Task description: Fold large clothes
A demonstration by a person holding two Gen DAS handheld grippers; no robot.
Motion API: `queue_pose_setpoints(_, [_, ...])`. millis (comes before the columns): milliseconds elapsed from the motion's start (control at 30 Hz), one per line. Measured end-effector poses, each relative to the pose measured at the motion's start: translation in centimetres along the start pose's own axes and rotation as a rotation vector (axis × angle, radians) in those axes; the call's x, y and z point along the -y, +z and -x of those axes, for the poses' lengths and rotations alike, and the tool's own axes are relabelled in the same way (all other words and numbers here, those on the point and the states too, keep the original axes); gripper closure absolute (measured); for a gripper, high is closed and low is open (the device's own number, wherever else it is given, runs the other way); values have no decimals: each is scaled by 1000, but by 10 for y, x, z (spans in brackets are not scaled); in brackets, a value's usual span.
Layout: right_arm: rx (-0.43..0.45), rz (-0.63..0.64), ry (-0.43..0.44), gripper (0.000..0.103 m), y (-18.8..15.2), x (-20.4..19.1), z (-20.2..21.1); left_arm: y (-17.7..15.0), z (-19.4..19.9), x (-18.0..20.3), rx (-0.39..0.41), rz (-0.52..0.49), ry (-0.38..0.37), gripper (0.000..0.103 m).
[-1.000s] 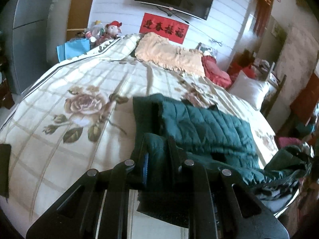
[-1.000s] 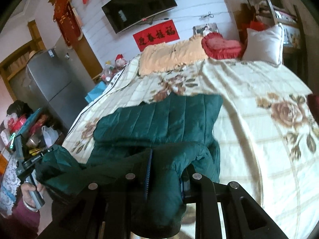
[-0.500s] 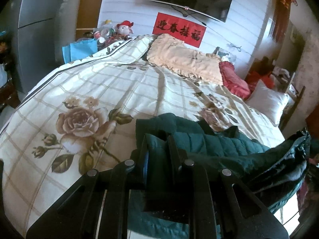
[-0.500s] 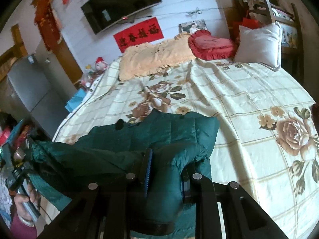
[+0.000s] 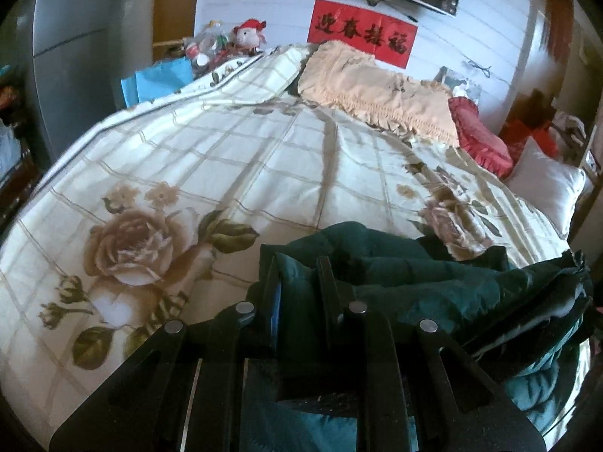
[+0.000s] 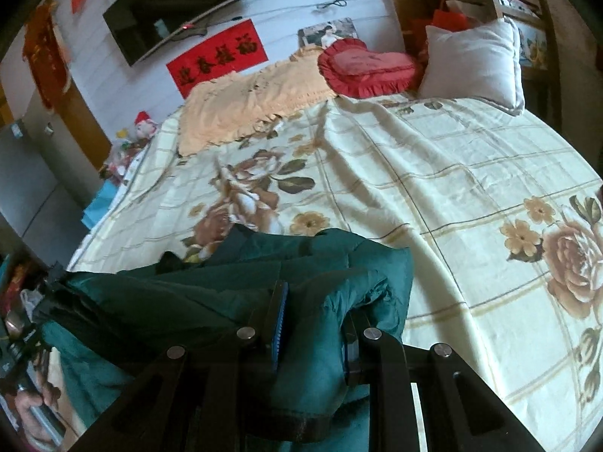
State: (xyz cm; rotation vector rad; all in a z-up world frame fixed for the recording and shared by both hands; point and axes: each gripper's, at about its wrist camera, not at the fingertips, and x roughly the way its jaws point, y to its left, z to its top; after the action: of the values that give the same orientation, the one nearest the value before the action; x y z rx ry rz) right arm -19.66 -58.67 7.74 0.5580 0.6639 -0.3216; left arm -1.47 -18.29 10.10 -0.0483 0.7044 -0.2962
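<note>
Dark green quilted jacket (image 5: 433, 282), bunched at the near edge of the bed (image 5: 226, 158), on the cream checked bedspread (image 6: 433, 173) printed with large roses. Left gripper (image 5: 297, 282) clamped narrow on a fold of the jacket, green cloth pinched between its black fingers (image 5: 269, 290). Right gripper (image 6: 312, 324) likewise closed on a thick bunch of the same jacket, fabric bulging up between its fingers (image 6: 277, 316) and spilling over them. Between the two grips, a span of jacket held off the bed, sagging and creased; in the left wrist view running away to the right edge, in the right wrist view running away to the left. Beyond the lifted part, more of the jacket lying on the bedspread.

At the head of the bed, a peach frilled pillow cover (image 5: 377, 90), a red heart-shaped cushion (image 6: 365, 64) just beside it, and a white pillow (image 6: 471, 60) at the far side. On the white wall above, a red banner (image 5: 361, 34) with black characters and a dark television (image 6: 177, 11). Beside the bed, a plush toy (image 5: 250, 34) in a red hat and a blue bag (image 5: 158, 79). Low at the left edge of the right wrist view, a person's hand (image 6: 34, 410) on a handle, blurred.
</note>
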Motion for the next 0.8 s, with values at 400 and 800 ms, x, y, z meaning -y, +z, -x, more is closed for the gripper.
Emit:
queue_pose_setpoints(400, [46, -99, 156, 45, 14, 10, 23, 22, 30, -49, 53, 203, -228, 31])
queue_pose_setpoints(800, [41, 238, 92, 36, -17, -83, 26, -19, 22, 18, -27, 3, -124, 24])
